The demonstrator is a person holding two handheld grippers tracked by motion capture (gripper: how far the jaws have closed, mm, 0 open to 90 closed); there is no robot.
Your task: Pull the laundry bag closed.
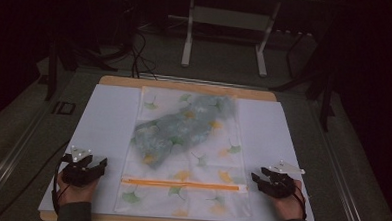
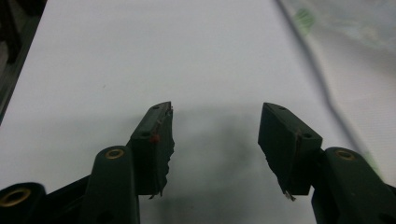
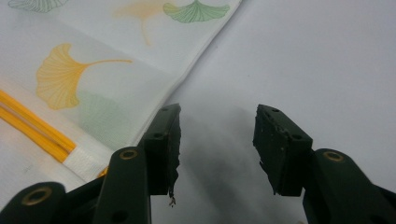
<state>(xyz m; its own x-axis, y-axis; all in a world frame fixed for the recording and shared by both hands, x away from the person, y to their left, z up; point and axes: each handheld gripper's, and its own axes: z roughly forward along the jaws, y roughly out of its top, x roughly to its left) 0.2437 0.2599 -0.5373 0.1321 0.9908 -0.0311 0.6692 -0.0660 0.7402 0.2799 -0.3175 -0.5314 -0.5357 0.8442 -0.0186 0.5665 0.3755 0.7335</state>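
Leaf-print pouch (image 1: 184,155) flat on white sheet (image 1: 108,126), left tongs (image 1: 103,163) and right tongs (image 1: 255,177) flanking, seemingly open

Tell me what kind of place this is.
Probably a lab or workshop set up for recording: a wooden table under a white sheet, a leaf-print mesh bag laid flat, and a metal stand frame with loose cables on the dark floor.

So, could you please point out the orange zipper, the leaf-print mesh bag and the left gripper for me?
orange zipper (image 1: 181,183): high view, middle of the strip.
leaf-print mesh bag (image 1: 202,161): high view, pale patch below the garment inside.
left gripper (image 2: 215,140): left gripper view, midway between its open fingers.
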